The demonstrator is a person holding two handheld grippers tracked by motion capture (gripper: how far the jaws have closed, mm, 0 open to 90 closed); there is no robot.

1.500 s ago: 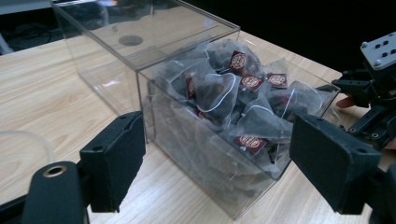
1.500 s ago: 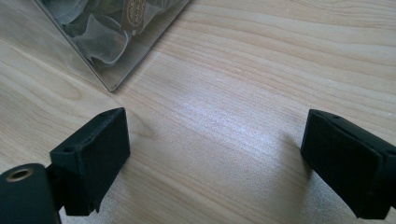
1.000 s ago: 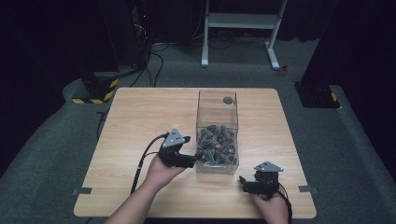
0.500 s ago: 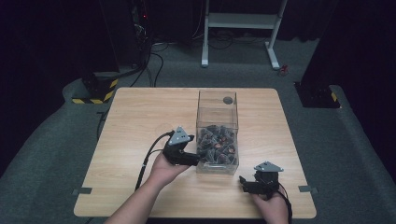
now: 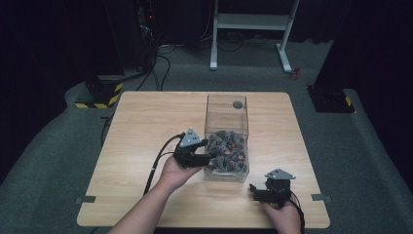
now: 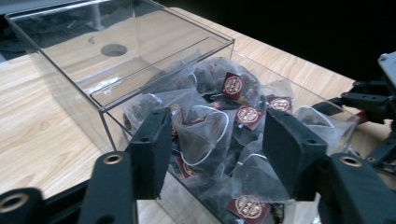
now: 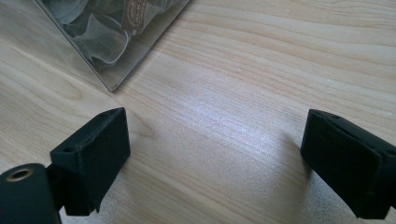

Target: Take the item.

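Wooden table [image 5: 146,126]: bare wood left and behind. Clear box [image 5: 226,105] near centre, tea bags [image 5: 225,150] heaped at its near end. Left gripper [image 6: 215,140] at the box's left wall, jaws have just been closing around one tea bag [image 6: 201,133], pads not visibly pressing. Right gripper [image 7: 212,154] by near-right edge, jaws spread over bare wood.

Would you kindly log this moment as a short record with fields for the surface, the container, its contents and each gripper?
surface: wooden table
container: clear box, open at the top
contents: tea bags, pyramid-shaped with dark red tags
left gripper: over the box, jaws have just been closing, one tea bag between them, pads not yet pressing it
right gripper: jaws wide apart with nothing between them, low over the bare table near the box corner
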